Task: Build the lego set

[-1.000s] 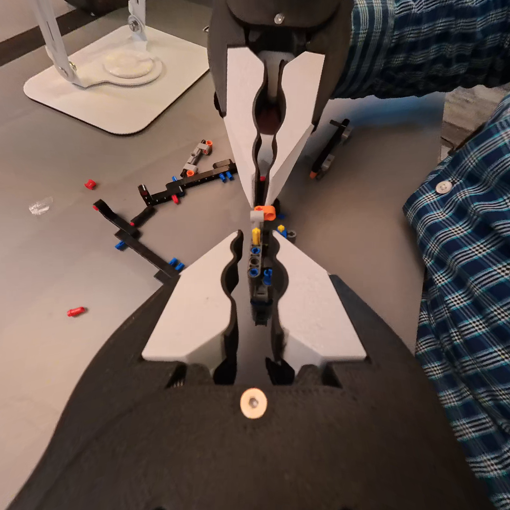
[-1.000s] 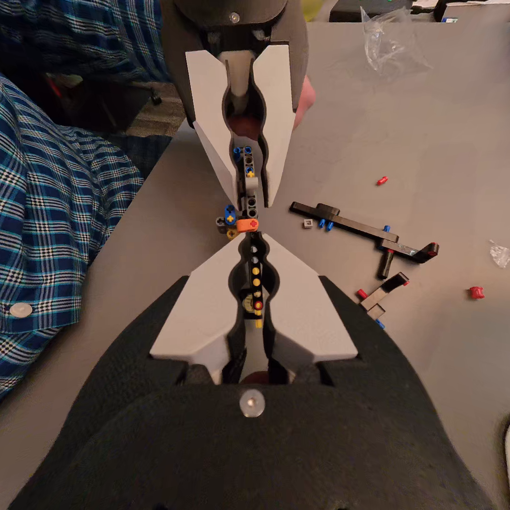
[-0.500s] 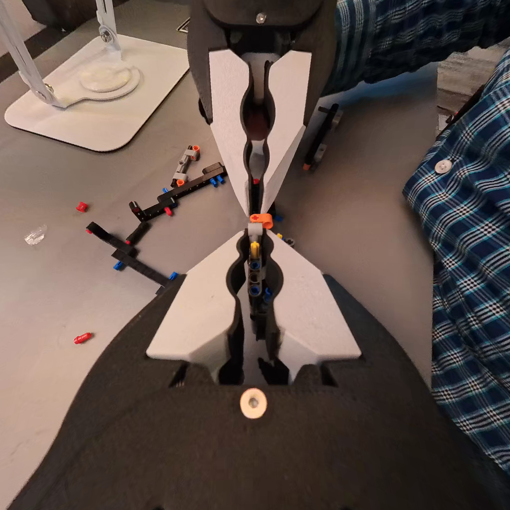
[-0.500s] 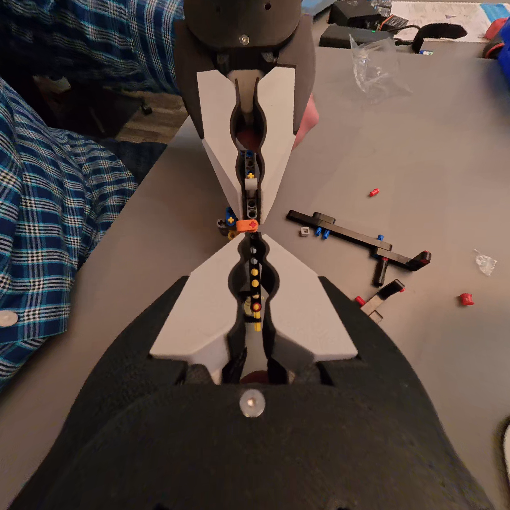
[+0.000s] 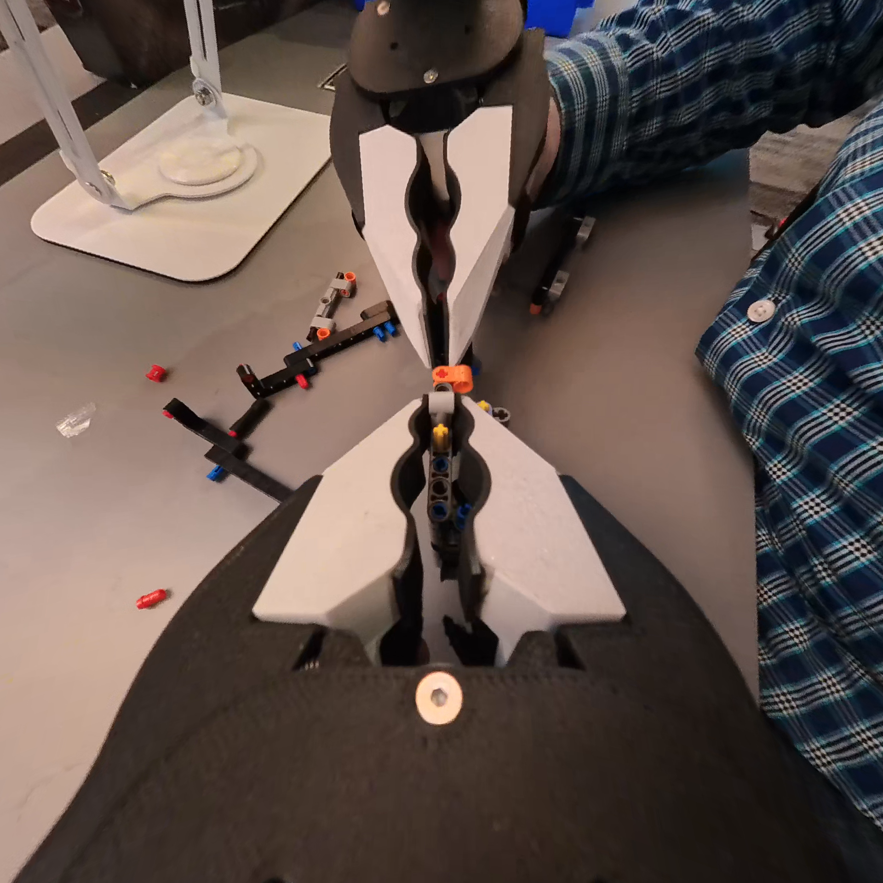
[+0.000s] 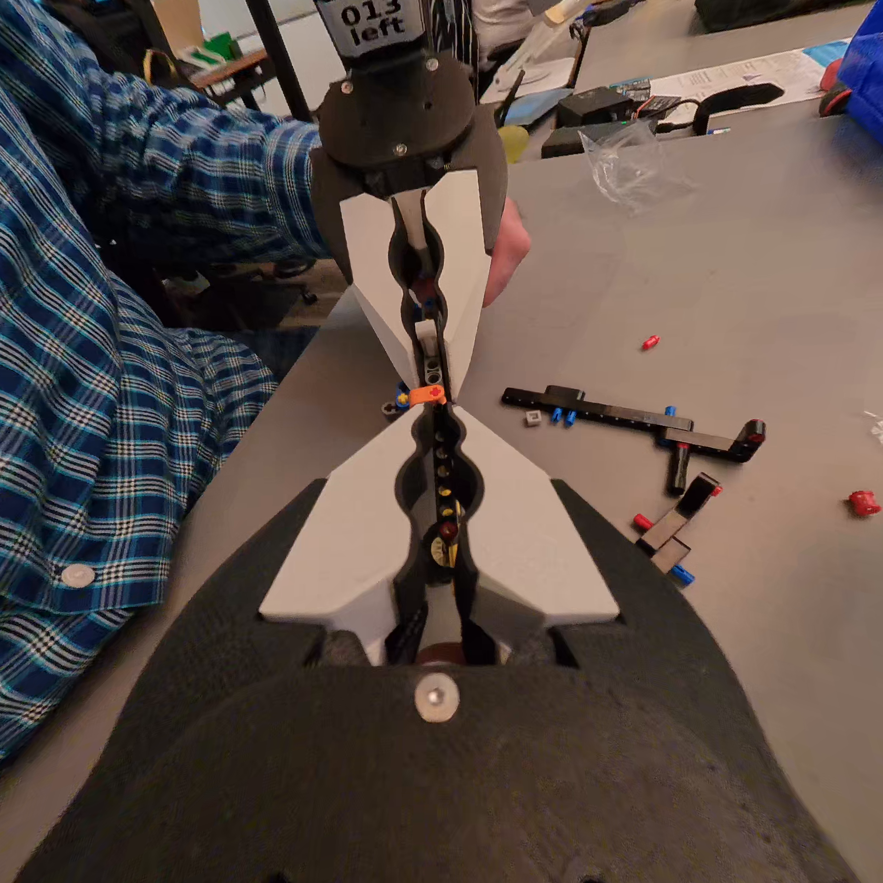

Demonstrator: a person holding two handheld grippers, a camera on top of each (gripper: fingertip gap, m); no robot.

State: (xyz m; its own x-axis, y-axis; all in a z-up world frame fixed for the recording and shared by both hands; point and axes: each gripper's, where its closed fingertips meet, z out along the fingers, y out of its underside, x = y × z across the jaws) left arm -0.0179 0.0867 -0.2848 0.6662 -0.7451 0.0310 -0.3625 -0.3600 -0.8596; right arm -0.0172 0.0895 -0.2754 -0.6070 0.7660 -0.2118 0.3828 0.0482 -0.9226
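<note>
We hold the left gripper (image 5: 442, 406) pinching a grey beam (image 5: 438, 482), the right gripper (image 6: 437, 415) pinching a black beam (image 6: 442, 473), tip to tip above the table (image 5: 597, 430); next, press the orange connector (image 5: 452, 377) home squarely.

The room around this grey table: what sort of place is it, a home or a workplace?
Probably a shared office or lab. Beyond the grey table stand other desks with black electronic boxes, cables and papers. A white stand base sits on the table among loose lego pieces.
</note>
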